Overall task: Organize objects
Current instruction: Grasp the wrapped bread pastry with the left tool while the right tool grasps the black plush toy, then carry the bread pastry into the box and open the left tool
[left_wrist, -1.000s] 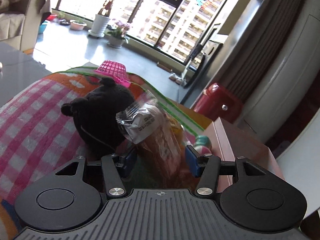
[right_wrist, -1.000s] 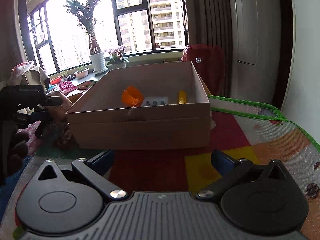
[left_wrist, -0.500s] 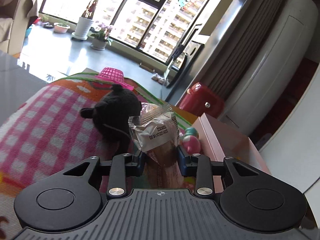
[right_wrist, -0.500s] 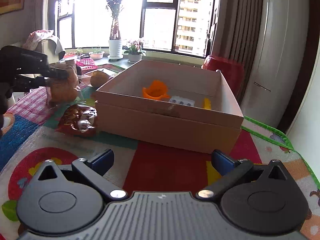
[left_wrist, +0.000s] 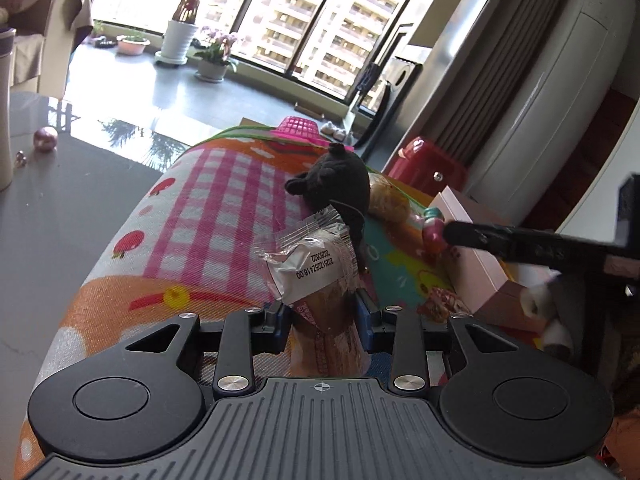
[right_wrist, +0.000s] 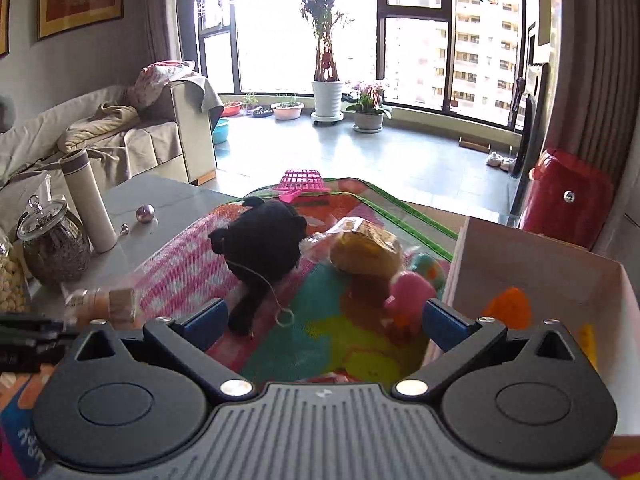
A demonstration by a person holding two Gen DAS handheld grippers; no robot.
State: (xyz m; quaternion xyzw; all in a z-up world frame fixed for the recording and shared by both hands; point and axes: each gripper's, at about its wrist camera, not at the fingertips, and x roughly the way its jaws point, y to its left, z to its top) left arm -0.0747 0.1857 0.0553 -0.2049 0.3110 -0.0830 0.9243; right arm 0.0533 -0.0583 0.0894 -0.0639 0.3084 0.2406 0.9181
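Note:
My left gripper [left_wrist: 322, 314] is shut on a wrapped brown snack [left_wrist: 316, 276] and holds it above the colourful mat [left_wrist: 216, 216]. The snack also shows at the left edge of the right wrist view [right_wrist: 106, 304]. My right gripper [right_wrist: 324, 322] is open and empty, low over the mat, with a black plush toy [right_wrist: 260, 248] just ahead on its left and a pink toy [right_wrist: 410, 294] near its right finger. A bagged bun [right_wrist: 366, 250] lies beyond. The cardboard box [right_wrist: 532, 264] stands on the right with an orange item [right_wrist: 506, 306] inside.
A pink plastic basket [right_wrist: 302, 182] lies upside down at the mat's far edge. On the grey table to the left stand a white flask [right_wrist: 90, 200] and a glass jar [right_wrist: 54, 246]. A red container [right_wrist: 568, 196] stands behind the box.
My left gripper closed on the snack and lifted it up and back. My right gripper swung left from facing the box to the toys beside it.

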